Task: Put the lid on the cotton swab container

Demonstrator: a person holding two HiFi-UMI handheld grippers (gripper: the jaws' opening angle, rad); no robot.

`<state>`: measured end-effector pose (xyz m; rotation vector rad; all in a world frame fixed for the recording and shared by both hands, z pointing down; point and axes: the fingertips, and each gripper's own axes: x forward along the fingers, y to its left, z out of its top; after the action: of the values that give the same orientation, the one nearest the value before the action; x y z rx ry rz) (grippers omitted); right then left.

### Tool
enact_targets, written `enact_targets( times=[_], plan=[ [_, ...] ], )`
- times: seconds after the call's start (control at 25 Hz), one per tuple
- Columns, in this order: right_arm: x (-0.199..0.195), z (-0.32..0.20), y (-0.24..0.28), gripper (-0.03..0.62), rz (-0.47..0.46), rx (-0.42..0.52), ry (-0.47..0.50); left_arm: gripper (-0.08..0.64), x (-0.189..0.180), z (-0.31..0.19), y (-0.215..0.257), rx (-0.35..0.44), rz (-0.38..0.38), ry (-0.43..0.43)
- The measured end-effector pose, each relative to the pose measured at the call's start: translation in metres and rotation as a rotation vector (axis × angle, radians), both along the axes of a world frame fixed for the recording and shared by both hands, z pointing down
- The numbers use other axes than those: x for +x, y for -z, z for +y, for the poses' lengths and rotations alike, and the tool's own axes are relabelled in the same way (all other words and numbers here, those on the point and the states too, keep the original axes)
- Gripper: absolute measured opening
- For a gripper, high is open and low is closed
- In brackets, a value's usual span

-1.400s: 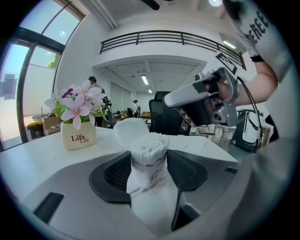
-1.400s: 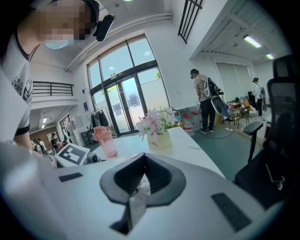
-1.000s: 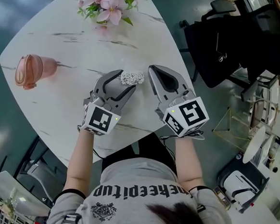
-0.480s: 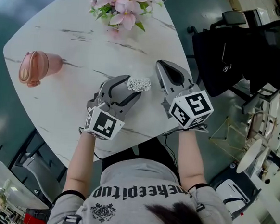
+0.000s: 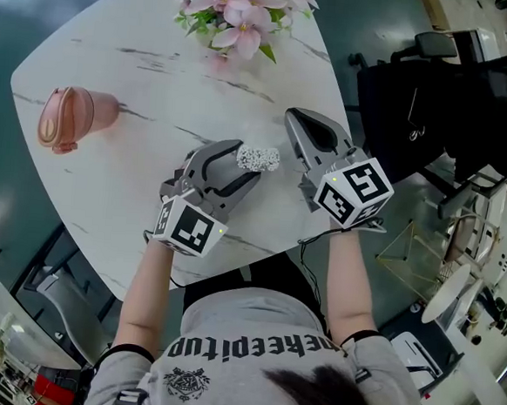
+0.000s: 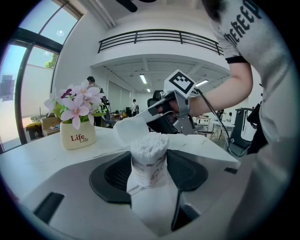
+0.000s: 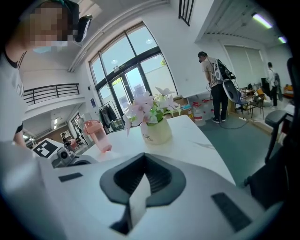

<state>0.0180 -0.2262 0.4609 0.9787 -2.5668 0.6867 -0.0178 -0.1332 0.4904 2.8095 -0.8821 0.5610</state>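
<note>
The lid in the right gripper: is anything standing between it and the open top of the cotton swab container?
Nothing visible does. The lid, gripped by the right gripper, hangs close beside the cotton swab container that the left gripper holds. Only open air lies between the lid and the swab tips.

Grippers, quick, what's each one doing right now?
Left gripper: closed on the cotton swab container.
Right gripper: closed on the lid.
</note>
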Motion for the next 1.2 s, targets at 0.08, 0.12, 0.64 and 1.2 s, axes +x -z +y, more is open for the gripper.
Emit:
enact_targets(
  times=[0.08, 0.12, 0.64, 1.2],
  plan=[
    [-0.001, 0.001, 0.0, 0.011, -0.016, -0.013, 0.018, 0.245, 0.0, 0.0, -0.001, 0.0, -0.002, -0.002],
    [-0.001, 0.003, 0.0, 0.011, -0.026, -0.019, 0.027, 0.245, 0.0, 0.0, -0.001, 0.0, -0.003, -0.003],
    [-0.002, 0.028, 0.003, 0.011, -0.007, -0.023, 0.1, 0.246, -0.001, 0.0, -0.002, -0.002, -0.006, 0.013],
    [-0.02, 0.059, 0.013, 0.011, 0.068, 0.033, 0.194, 0.247, 0.0, 0.001, -0.002, 0.004, -0.008, 0.03]
  ],
)
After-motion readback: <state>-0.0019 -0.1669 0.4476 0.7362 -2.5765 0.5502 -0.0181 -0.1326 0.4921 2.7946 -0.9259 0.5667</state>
